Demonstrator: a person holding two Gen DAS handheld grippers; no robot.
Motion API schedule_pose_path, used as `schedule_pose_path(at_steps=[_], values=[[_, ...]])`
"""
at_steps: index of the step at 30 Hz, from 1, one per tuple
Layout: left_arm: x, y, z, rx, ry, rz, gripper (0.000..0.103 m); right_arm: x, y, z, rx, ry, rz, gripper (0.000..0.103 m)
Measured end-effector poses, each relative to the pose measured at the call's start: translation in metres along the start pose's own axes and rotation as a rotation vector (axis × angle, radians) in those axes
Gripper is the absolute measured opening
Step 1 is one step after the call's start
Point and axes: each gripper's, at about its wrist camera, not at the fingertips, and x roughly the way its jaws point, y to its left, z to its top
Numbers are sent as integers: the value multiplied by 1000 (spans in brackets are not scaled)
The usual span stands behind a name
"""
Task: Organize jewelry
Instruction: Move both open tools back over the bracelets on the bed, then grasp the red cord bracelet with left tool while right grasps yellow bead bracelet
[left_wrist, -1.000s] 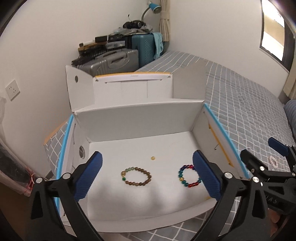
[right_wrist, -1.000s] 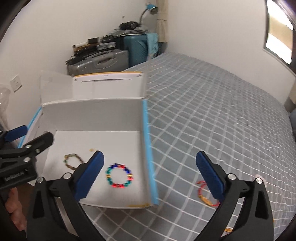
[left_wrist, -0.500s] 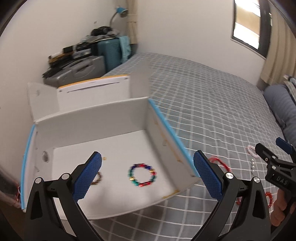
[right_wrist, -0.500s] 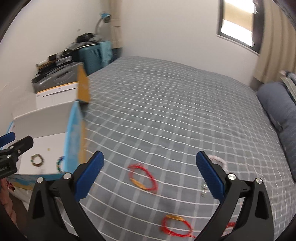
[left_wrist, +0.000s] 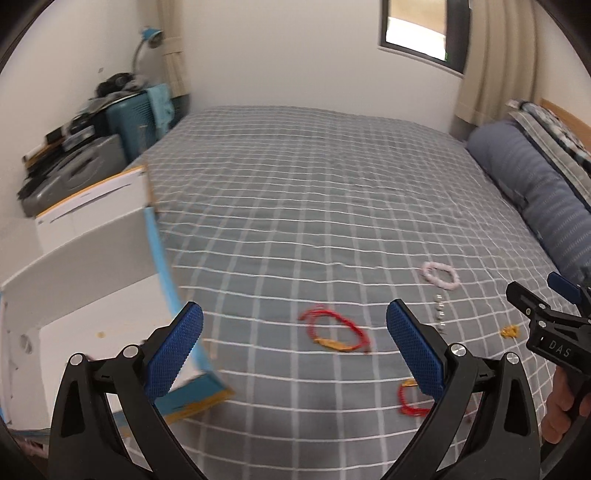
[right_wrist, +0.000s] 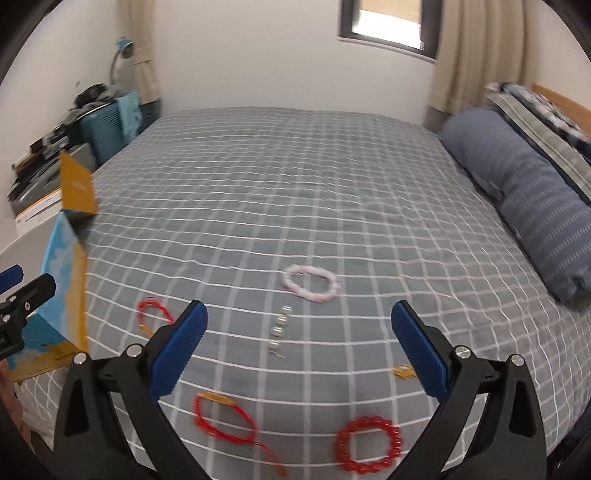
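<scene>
Loose jewelry lies on the grey checked bed. A pink bead bracelet lies mid-bed, also in the left wrist view. A red cord bracelet lies between my left gripper's fingers. Another red cord bracelet and a red bead bracelet lie near my right gripper. A small silver chain lies between them. My left gripper is open and empty. My right gripper is open and empty above the bed. The white box stands at the left.
A small gold piece lies on the bed at the right. A blue bolster pillow lies along the right edge. Suitcases stand by the wall behind the box.
Both grippers have swung right, away from the box and over the bed. The box has slid to the left edge of both views, and the loose bracelets have come into view.
</scene>
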Motion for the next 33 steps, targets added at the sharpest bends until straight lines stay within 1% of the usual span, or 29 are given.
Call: schedule_pose_path(at_steps=[5, 8, 11, 16, 17, 21, 23, 25, 28, 33], values=[[23, -29, -3, 32, 23, -31, 98, 5, -37, -14, 58, 20, -35, 96], [40, -40, -7, 37, 44, -49, 98, 11, -52, -23, 71, 33, -53, 96], [58, -46, -15, 28, 62, -51, 97, 19, -69, -32, 91, 47, -67, 96], [91, -48, -26, 16, 96, -37, 97, 37, -89, -46, 99, 80, -90, 96], [103, -47, -29, 8, 115, -31, 97, 42, -94, -49, 103, 88, -94, 96], [128, -39, -41, -26, 159, -39, 97, 69, -115, -61, 126, 140, -89, 96], [137, -37, -46, -36, 170, -49, 97, 82, -127, -67, 145, 175, -94, 96], [144, -39, -50, -30, 173, -45, 97, 95, -138, -74, 171, 209, -79, 96], [151, -41, -55, -18, 186, -39, 97, 108, -146, -83, 188, 244, -73, 95], [160, -42, -60, -17, 199, -29, 97, 121, -146, -92, 177, 271, -71, 88]])
